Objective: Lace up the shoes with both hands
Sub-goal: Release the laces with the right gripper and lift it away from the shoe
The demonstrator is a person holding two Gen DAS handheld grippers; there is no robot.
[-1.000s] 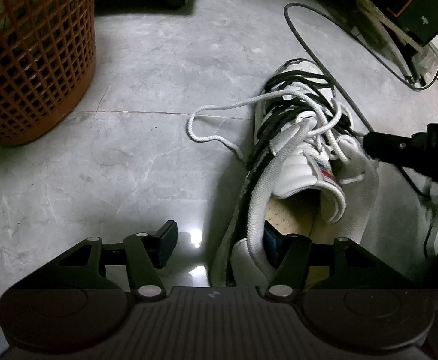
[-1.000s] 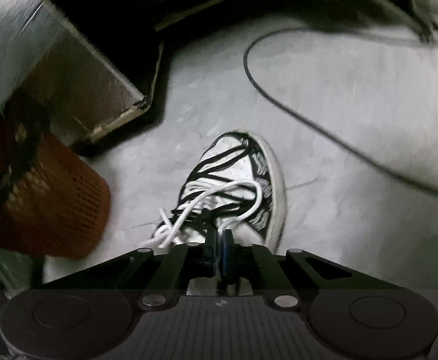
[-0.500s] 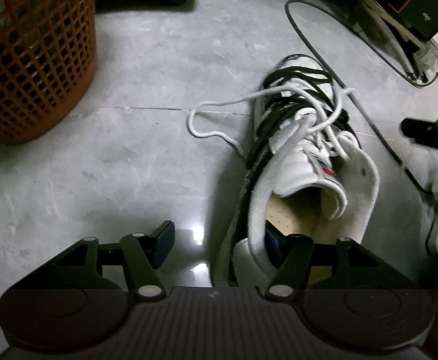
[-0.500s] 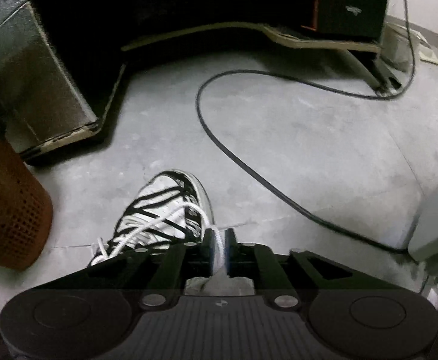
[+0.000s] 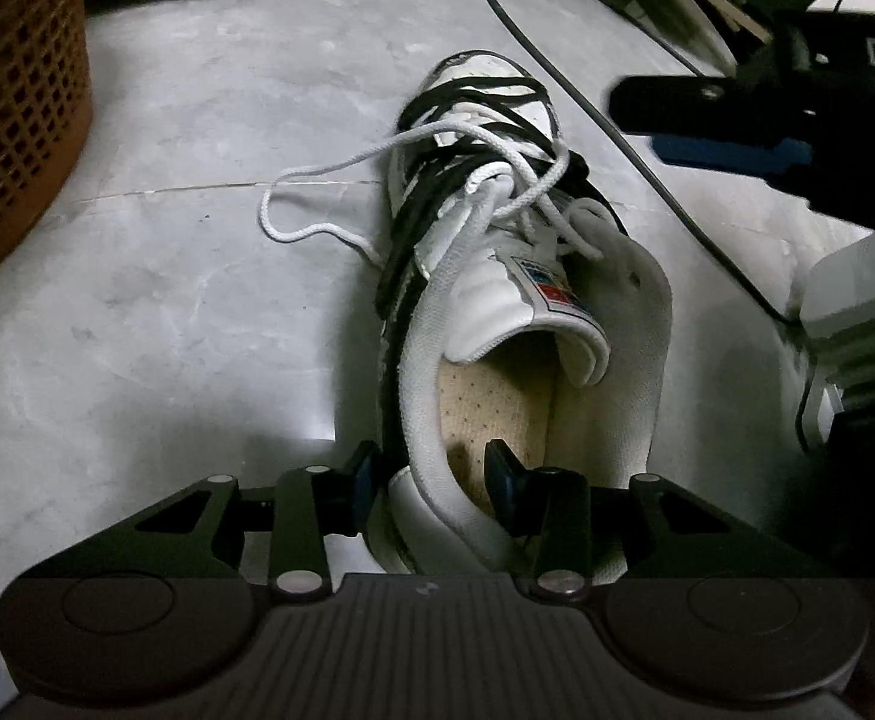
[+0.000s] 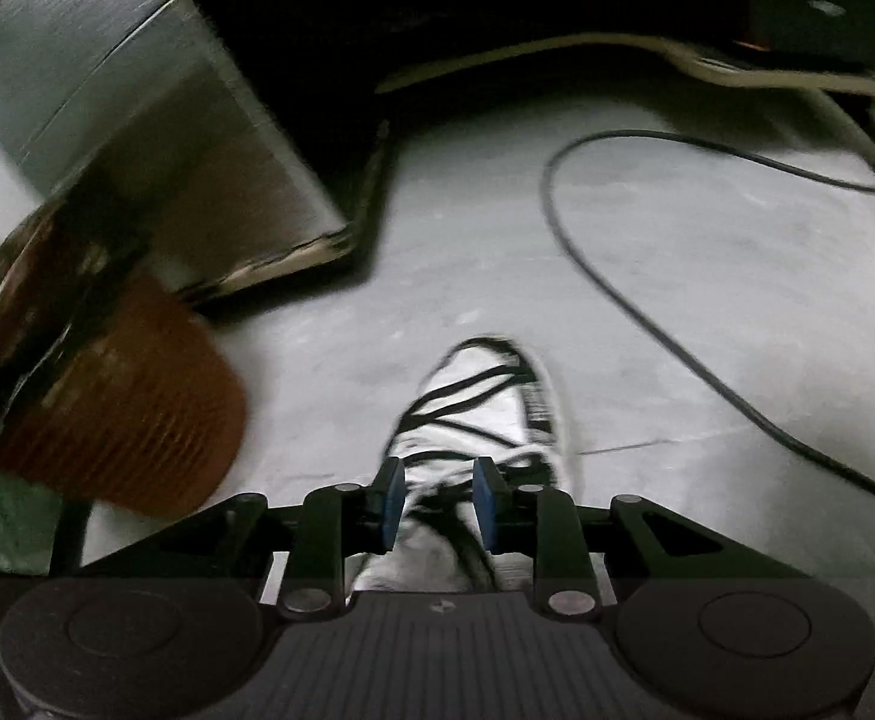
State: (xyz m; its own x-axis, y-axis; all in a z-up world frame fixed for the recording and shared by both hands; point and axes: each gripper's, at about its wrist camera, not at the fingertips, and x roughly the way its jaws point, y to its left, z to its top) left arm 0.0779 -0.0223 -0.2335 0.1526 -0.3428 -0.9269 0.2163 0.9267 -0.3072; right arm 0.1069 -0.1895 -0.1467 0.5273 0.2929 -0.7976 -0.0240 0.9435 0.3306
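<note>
A white sneaker point(image 5: 497, 312) with black stripes lies on the grey floor, toe pointing away. Its white lace point(image 5: 317, 198) is threaded across the tongue, with one loose end looping out to the left on the floor. My left gripper point(image 5: 431, 474) is partly closed around the shoe's left heel collar, one finger outside and one inside the opening. My right gripper point(image 6: 434, 501) is open and empty above the sneaker point(image 6: 485, 414); it also shows in the left wrist view point(image 5: 713, 126) at the upper right, above the shoe's toe.
An orange mesh basket point(image 5: 11, 96) stands at the left and also shows in the right wrist view point(image 6: 131, 408). A black cable point(image 5: 647, 156) runs along the floor right of the shoe. A white appliance point(image 5: 857, 324) sits at the right. A metal cabinet point(image 6: 137, 138) stands behind.
My right gripper has let go of the lace and opened, swinging back over the shoe's toe. My left gripper has closed in around the heel collar. The lace has slackened over the tongue.
</note>
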